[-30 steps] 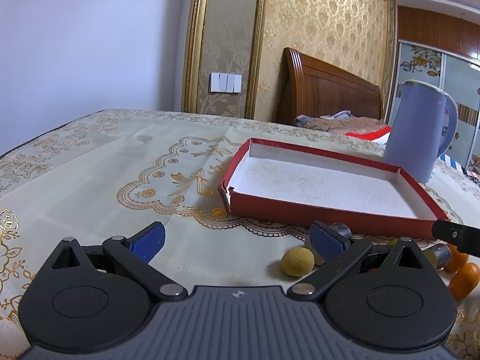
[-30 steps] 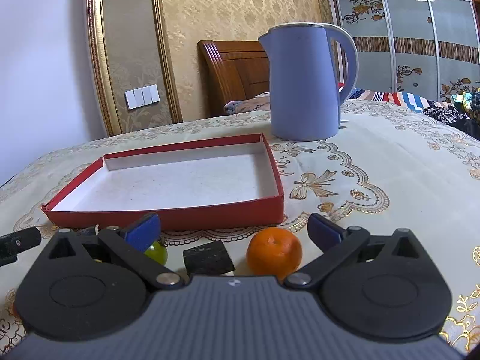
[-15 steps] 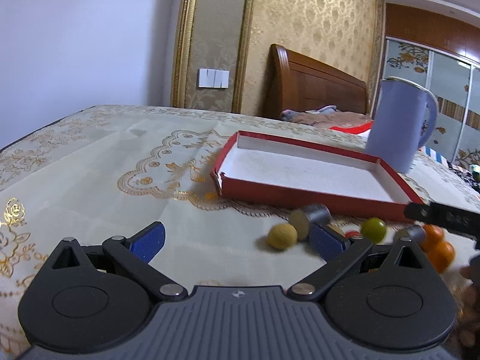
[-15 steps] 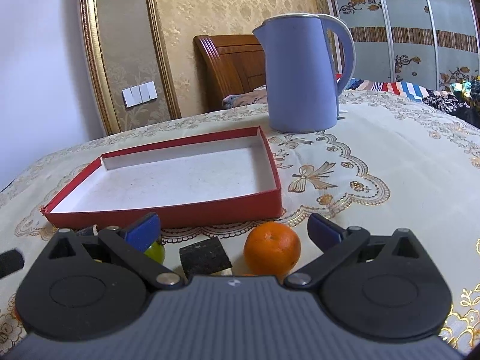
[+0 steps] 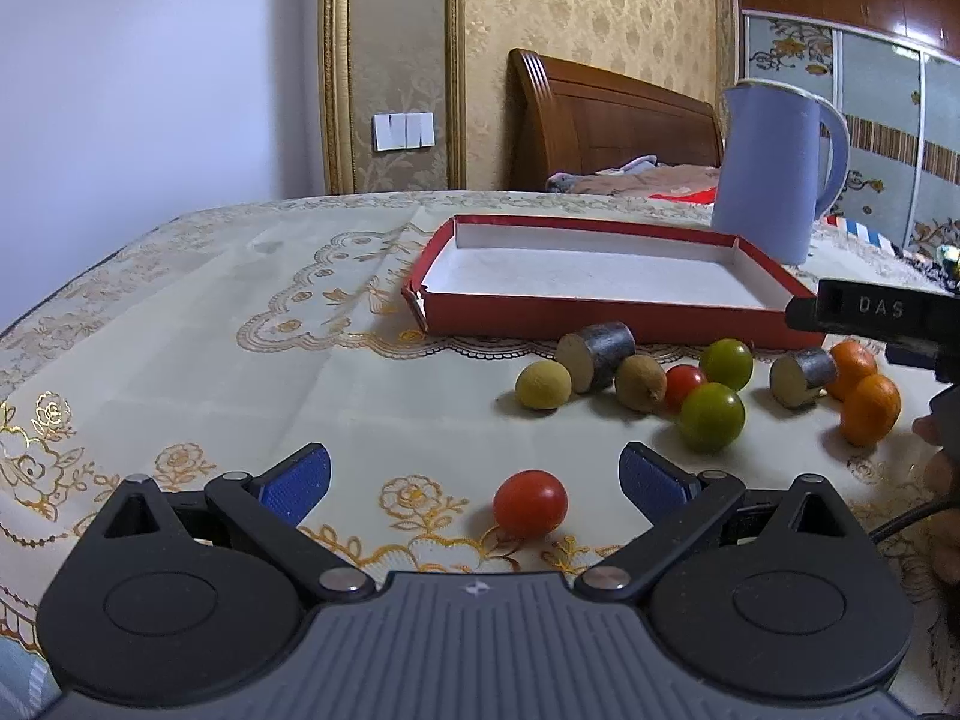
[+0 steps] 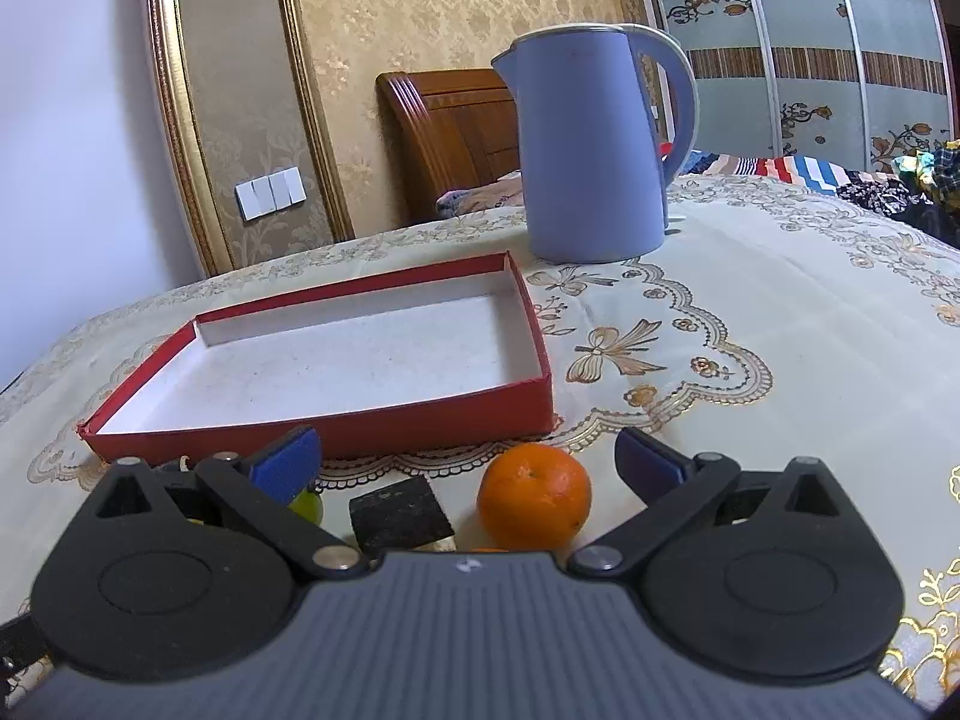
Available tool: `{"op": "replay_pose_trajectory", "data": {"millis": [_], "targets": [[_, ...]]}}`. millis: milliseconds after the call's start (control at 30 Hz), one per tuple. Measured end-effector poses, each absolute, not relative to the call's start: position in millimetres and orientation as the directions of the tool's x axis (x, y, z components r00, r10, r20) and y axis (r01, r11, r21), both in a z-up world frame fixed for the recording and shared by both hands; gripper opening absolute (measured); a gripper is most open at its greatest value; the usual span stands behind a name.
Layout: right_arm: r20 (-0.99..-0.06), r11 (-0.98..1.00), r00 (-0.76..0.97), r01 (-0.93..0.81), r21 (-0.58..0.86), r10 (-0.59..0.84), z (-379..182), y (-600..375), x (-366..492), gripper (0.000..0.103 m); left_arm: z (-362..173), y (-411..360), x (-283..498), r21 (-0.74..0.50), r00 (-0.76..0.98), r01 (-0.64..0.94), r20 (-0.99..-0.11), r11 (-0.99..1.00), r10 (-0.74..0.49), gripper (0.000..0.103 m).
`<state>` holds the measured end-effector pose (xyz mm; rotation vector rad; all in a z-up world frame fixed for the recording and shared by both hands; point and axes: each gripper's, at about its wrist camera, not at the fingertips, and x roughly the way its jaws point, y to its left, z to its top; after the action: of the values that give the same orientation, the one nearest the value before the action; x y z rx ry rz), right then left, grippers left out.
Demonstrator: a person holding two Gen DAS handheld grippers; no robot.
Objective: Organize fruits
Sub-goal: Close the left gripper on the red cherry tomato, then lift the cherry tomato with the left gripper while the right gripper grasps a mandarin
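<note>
My left gripper [image 5: 474, 474] fills the bottom of its frame, blue-padded fingers spread apart, a red tomato [image 5: 530, 503] lying on the tablecloth [image 5: 180, 360] between them. At right of centre a cluster of fruits [image 5: 712, 416], green, yellow and orange, sits just before the empty red tray [image 5: 600, 318]. In the other view my right gripper [image 6: 468, 459] is also spread wide, an orange [image 6: 533, 495] between its fingers at lower centre. A blue kettle [image 6: 591, 144] stands behind the tray.
</note>
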<state>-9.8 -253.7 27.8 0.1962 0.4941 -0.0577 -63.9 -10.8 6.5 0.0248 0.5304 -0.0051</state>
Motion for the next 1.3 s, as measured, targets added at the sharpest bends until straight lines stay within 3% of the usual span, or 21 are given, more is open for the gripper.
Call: {"op": "replay_pose_trajectory", "data": {"millis": [467, 533, 600, 833, 1100, 1300], "targets": [[-0.48, 0.978, 0.877, 0.109, 0.177, -0.011, 27.6, -254.4, -9.8, 0.103, -1.1, -8.6, -56.0, 0.028, 0.829, -0.016, -0.559, 0.999, 0.028, 0.102], [-0.48, 0.978, 0.877, 0.109, 0.178, -0.011, 27.6, -254.7, -10.0, 0.103, -1.7, -8.0, -56.7, 0.024, 0.83, -0.007, -0.558, 1.0, 0.019, 0.096], [-0.481, 0.978, 0.876, 0.11, 0.179, -0.011, 27.4, -254.8, -9.8, 0.103, -3.5, -8.4, -55.1, 0.032, 0.819, 0.003, -0.573, 0.999, 0.015, 0.077], [-0.482, 0.977, 0.876, 0.112, 0.183, -0.01, 26.8, -256.3, -9.4, 0.103, -4.9, -10.4, -56.0, 0.032, 0.818, 0.02, -0.575, 0.999, 0.002, 0.067], [-0.481, 0.976, 0.877, 0.111, 0.186, -0.008, 26.4, -256.3, -8.9, 0.103, -3.4, -12.8, -57.6, 0.022, 0.818, 0.056, -0.574, 0.998, -0.033, 0.031], [-0.475, 0.972, 0.88, 0.114, 0.207, -0.002, 26.1, -260.7, -10.2, 0.103, -1.3, -9.9, -56.6, -0.002, 0.815, 0.066, -0.576, 0.998, -0.055, 0.026]]}}
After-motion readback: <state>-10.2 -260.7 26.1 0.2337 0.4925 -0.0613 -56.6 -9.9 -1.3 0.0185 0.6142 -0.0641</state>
